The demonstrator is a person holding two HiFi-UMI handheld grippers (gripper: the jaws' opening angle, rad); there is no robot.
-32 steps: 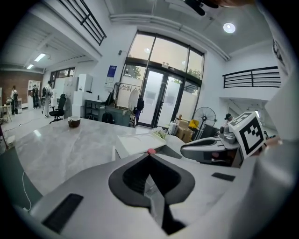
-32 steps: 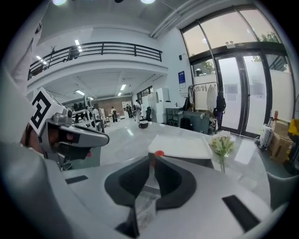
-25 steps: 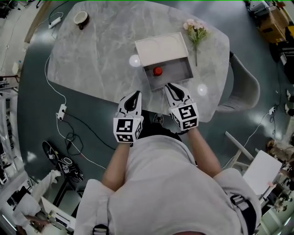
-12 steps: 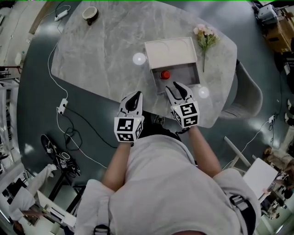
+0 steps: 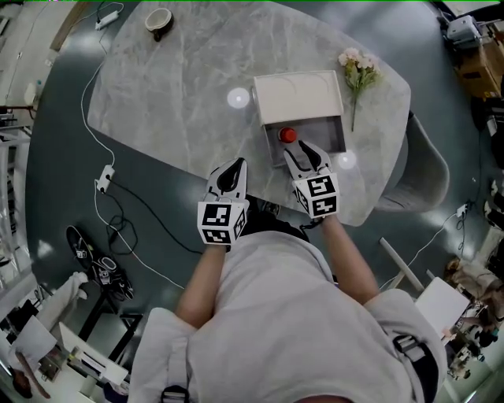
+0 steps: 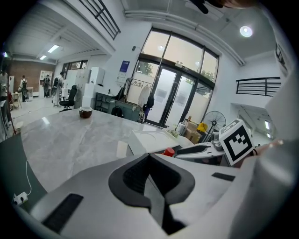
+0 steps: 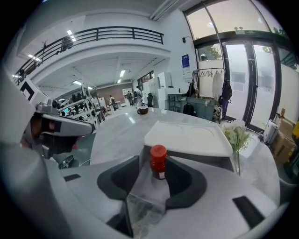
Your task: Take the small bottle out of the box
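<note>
On the table [image 5: 181, 94], one cup [image 5: 158, 20] stands at the far left edge. Nearer the person, the left gripper [image 5: 233, 168] hangs over the table's near rim with its jaws pressed together on nothing. Further right is the single grey box [image 5: 337, 135], its one white lid [image 5: 298, 96] lying just behind it. The one small bottle [image 5: 288, 135] stands upright inside, against the box's left wall. The right gripper [image 5: 302, 151] points down at it; its jaws have just been opening and stand apart, with the bottle just ahead of the gap, untouched. It looks light, stiff and smooth (likely to tip or slip), so the body just under the red cap seems the best hold. One flower sprig [image 5: 358, 67] lies rightmost.
</note>
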